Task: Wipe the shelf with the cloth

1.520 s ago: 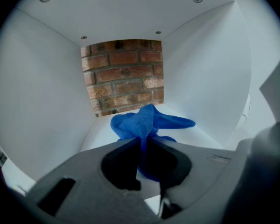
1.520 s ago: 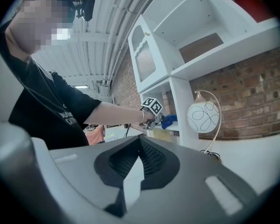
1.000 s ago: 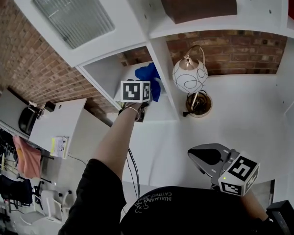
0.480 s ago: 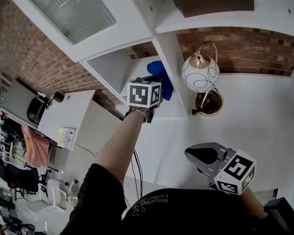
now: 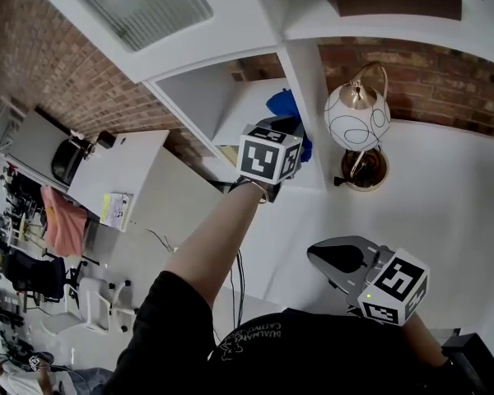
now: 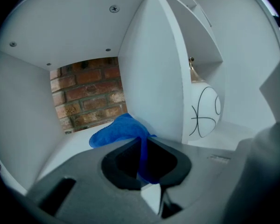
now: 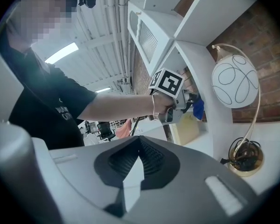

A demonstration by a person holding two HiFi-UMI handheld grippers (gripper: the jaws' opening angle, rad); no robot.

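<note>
While your left gripper [image 6: 144,171] reaches into the shelf [image 6: 70,146], a white wall panel [image 6: 151,78] stands just to its right and splits this box from the next one. Past that panel, further right of the gripper, sits a lamp [image 6: 205,111] with a round white glass ball that has thin black loops drawn on it. Straight ahead of the gripper, at the back of the box, is a brick wall [image 6: 88,94], red and rough. Your left gripper's jaws are pinched on the cloth [image 6: 119,130]. It is bright blue, soft and bunched up, and most of it sits in a heap on the shelf floor right in front of the jaws. The shelf is smooth, flat and white. Your right gripper [image 7: 133,171] hangs low, well away from the shelf, jaws pressed together with nothing in them.
</note>
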